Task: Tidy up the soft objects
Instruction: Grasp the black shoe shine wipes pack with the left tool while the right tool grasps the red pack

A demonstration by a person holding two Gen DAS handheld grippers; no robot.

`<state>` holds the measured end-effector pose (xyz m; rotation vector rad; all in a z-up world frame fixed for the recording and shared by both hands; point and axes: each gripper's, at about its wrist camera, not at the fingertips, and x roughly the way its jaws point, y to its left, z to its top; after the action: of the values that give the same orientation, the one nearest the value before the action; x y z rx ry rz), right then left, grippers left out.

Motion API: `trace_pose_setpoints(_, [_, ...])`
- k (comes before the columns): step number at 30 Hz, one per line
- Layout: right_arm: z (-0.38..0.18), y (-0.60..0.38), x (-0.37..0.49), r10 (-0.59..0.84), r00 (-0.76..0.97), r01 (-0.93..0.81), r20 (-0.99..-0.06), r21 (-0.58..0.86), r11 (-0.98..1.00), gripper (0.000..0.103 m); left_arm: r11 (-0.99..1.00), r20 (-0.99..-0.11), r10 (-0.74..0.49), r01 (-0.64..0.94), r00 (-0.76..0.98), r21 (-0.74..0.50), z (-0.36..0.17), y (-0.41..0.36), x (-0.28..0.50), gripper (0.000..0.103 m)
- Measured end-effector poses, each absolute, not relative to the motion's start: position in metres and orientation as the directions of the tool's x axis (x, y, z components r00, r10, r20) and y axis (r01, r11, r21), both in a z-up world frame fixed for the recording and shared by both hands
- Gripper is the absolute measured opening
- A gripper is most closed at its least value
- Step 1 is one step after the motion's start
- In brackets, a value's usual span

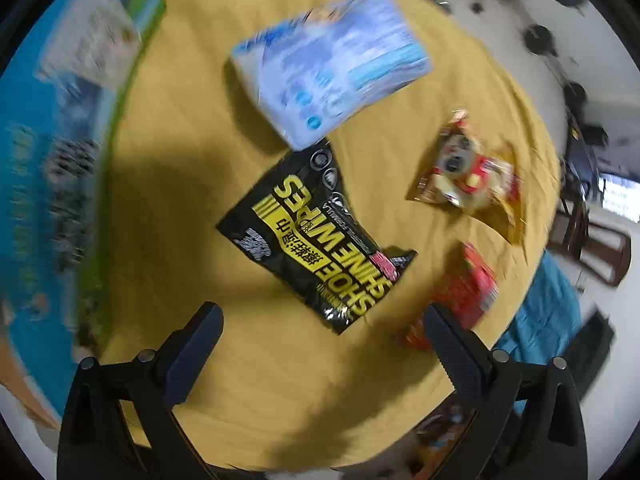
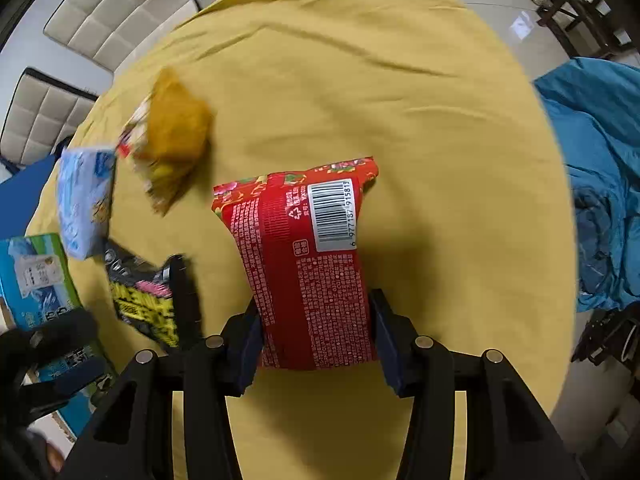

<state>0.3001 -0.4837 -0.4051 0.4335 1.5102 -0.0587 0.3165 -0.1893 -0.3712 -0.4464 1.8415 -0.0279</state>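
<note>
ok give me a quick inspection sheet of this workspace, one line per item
surface: round table under a wrinkled mustard-yellow cloth.
job's things: red plastic packet with a barcode; black and yellow shoe shine wipes pouch; pale blue tissue pack, blurred; gold and red snack bag.
clutter: large blue and green printed box at the table edge.
grippers: left gripper open above the cloth, holding nothing; right gripper shut on the red packet.
cables: nothing seen.
surroundings: crumpled teal fabric beside the table; beige cushioned chairs; dark wooden chair; pale tiled floor.
</note>
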Motion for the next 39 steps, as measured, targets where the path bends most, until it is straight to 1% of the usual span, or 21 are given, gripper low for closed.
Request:
trace_pose_setpoints(3, [-0.407,-0.505,0.295,0.232,0.074,0.337,-0.970,0.243,0.909,0.052,0.908,-0.902,-0.328,-0.358,-0.281,-0.219,-0.393,-0.193,0.319,0.102])
trace_pose_setpoints(9, [-0.414,-0.523,0.289,0.243,0.080,0.349,-0.967,0.256,0.902,0.052,0.891,-0.899,-0.308,-0.427,-0.312,-0.158,-0.422,-0.198,0.327,0.102])
trace_pose_setpoints(10, [-0.415,-0.523,0.287,0.243,0.075,0.346,-0.967,0.254,0.903,0.052,0.888,-0.897,-0.310,-0.434,-0.314,-0.155,-0.426,-0.198,0.328,0.100])
trace_pose_setpoints(12, [-0.418,-0.525,0.285,0.242,0.064,0.335,-0.968,0.250,0.909,0.052,0.896,-0.906,-0.291,-0.419,-0.308,-0.145,-0.427,-0.199,0.328,0.089])
trace_pose_setpoints(13, [-0.418,-0.526,0.285,0.244,0.057,0.329,-0.968,0.249,0.911,0.052,0.908,-0.916,-0.266,-0.397,-0.299,-0.133,-0.424,-0.201,0.327,0.082])
trace_pose_setpoints(14, [-0.419,-0.525,0.286,0.248,0.049,0.321,-0.968,0.250,0.913,0.052,0.925,-0.928,-0.236,-0.358,-0.287,-0.125,-0.420,-0.204,0.326,0.079])
trace_pose_setpoints(16, [-0.422,-0.522,0.290,0.283,0.023,0.303,-0.959,0.276,0.912,0.052,0.970,-0.945,-0.170,-0.218,-0.280,-0.110,-0.413,-0.219,0.319,0.063])
trace_pose_setpoints(18, [-0.425,-0.519,0.287,0.314,-0.015,0.281,-0.949,0.297,0.912,0.051,0.993,-0.960,-0.106,-0.069,-0.260,-0.091,-0.405,-0.230,0.306,0.059])
trace_pose_setpoints(19, [-0.426,-0.516,0.284,0.316,-0.046,0.255,-0.948,0.295,0.921,0.051,0.997,-0.963,-0.081,-0.013,-0.259,-0.081,-0.403,-0.234,0.300,0.059])
trace_pose_setpoints(20, [-0.428,-0.513,0.282,0.280,-0.123,0.346,-0.952,0.224,0.911,0.051,0.996,-0.965,-0.048,0.055,-0.259,-0.064,-0.402,-0.239,0.292,0.059])
trace_pose_setpoints(21, [-0.429,-0.508,0.280,0.267,-0.151,0.320,-0.952,0.208,0.924,0.051,0.992,-0.969,-0.011,0.121,-0.247,-0.042,-0.400,-0.242,0.283,0.059])
trace_pose_setpoints(23, [-0.429,-0.501,0.278,0.235,-0.162,0.279,-0.958,0.184,0.943,0.051,0.981,-0.971,0.013,0.192,-0.237,-0.034,-0.399,-0.247,0.273,0.059])
trace_pose_setpoints(24, [-0.430,-0.498,0.277,0.215,-0.163,0.268,-0.963,0.166,0.949,0.051,0.978,-0.974,0.020,0.208,-0.227,-0.029,-0.398,-0.247,0.270,0.061])
trace_pose_setpoints(26, [-0.432,-0.492,0.277,0.185,-0.161,0.262,-0.970,0.138,0.955,0.052,0.977,-0.975,0.020,0.211,-0.220,-0.027,-0.400,-0.246,0.270,0.061])
trace_pose_setpoints(27, [-0.433,-0.487,0.276,0.165,-0.161,0.259,-0.973,0.120,0.958,0.052,0.980,-0.974,0.014,0.199,-0.225,-0.032,-0.405,-0.246,0.268,0.063])
trace_pose_setpoints(31, [-0.436,-0.470,0.273,0.084,-0.145,0.246,-0.986,0.046,0.968,0.054,0.992,-0.978,-0.015,0.123,-0.206,-0.041,-0.406,-0.243,0.271,0.063])
trace_pose_setpoints(32, [-0.435,-0.466,0.271,0.071,-0.134,0.256,-0.988,0.035,0.966,0.054,0.993,-0.981,-0.020,0.107,-0.195,-0.041,-0.405,-0.240,0.273,0.062])
trace_pose_setpoints(34, [-0.433,-0.461,0.264,0.047,-0.108,0.277,-0.993,0.015,0.961,0.052,0.995,-0.984,-0.014,0.096,-0.176,-0.032,-0.402,-0.236,0.275,0.055])
trace_pose_setpoints(37, [-0.428,-0.453,0.253,0.043,-0.088,0.297,-0.995,0.015,0.955,0.049,0.994,-0.989,-0.020,0.104,-0.144,-0.036,-0.398,-0.221,0.278,0.051])
trace_pose_setpoints(39, [-0.424,-0.451,0.244,0.061,-0.080,0.306,-0.995,0.034,0.951,0.048,0.994,-0.992,-0.012,0.111,-0.125,-0.026,-0.393,-0.207,0.262,0.051])
